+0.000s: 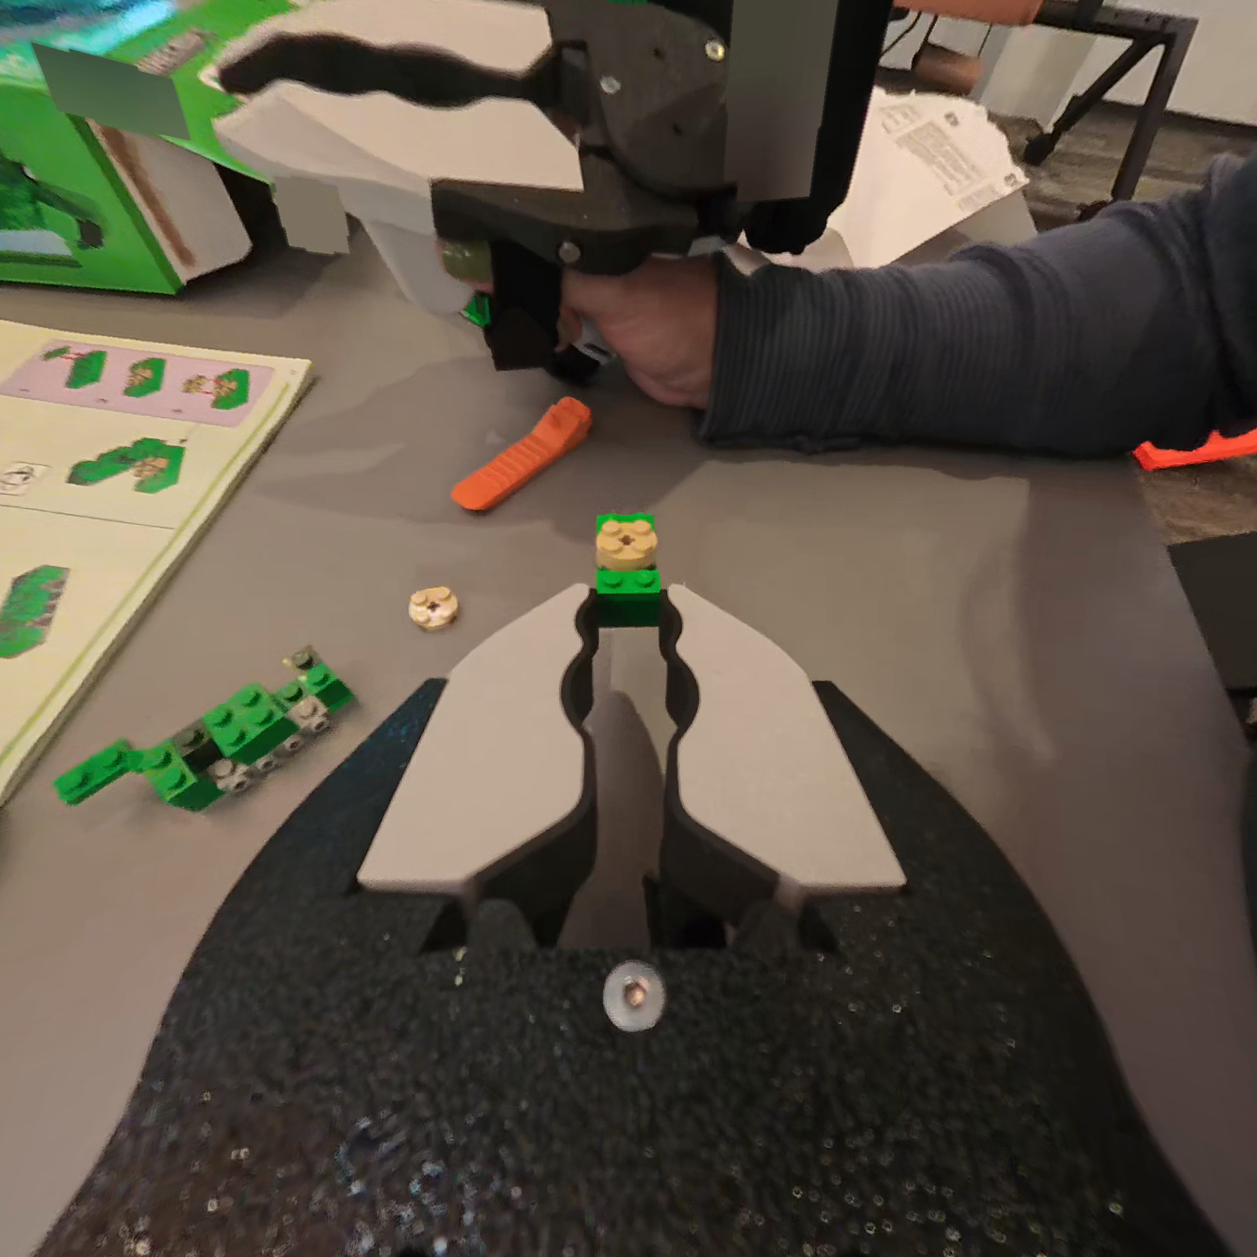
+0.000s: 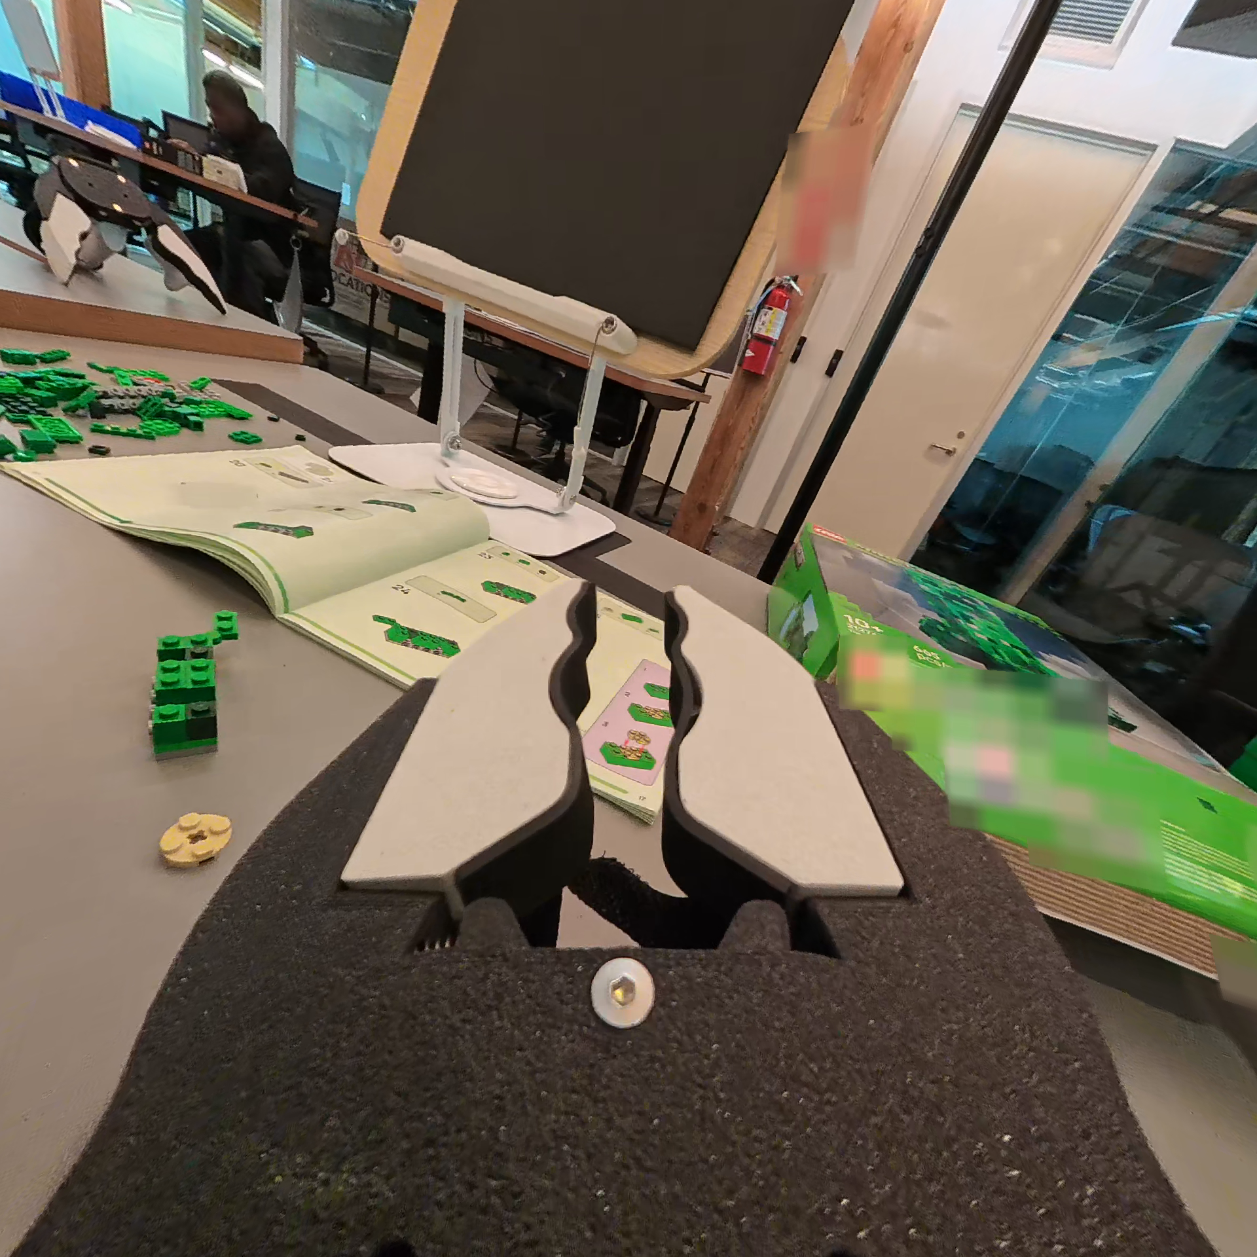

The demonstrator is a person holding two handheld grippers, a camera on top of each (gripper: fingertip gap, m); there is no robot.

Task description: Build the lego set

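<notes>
the left gripper (image 1: 627, 598) is pinching a small green brick (image 1: 627, 593) between its fingertips, the near end of the brick sitting in the narrow gap. a tan round plate (image 1: 626, 541) is sitting on top of that brick, just past the tips. to the left of the fingers, on the grey table (image 1: 850, 578), a second tan round plate (image 1: 434, 607) is lying loose, and nearer and further left a partly built green and grey assembly (image 1: 204, 731) is resting flat. an orange brick separator (image 1: 520, 454) is lying beyond the held brick. an open instruction booklet (image 1: 129, 476) is spreading along the left edge. further off, a person's hand (image 1: 639, 333) in a dark ribbed sleeve is gripping the handle of the right gripper, which is crossing the far part of the left wrist view with its tips pointing left. a green box (image 1: 88, 204) is standing at the far left.

in the right wrist view, the right gripper (image 2: 629, 598) is holding nothing, its fingers standing slightly apart with the booklet showing through the gap. the loose round plate and the green assembly are lying to its left. a pile of green pieces (image 2: 102, 408) is lying far left, and a tilted dark screen on a white stand (image 2: 592, 156) is standing at the far side.
</notes>
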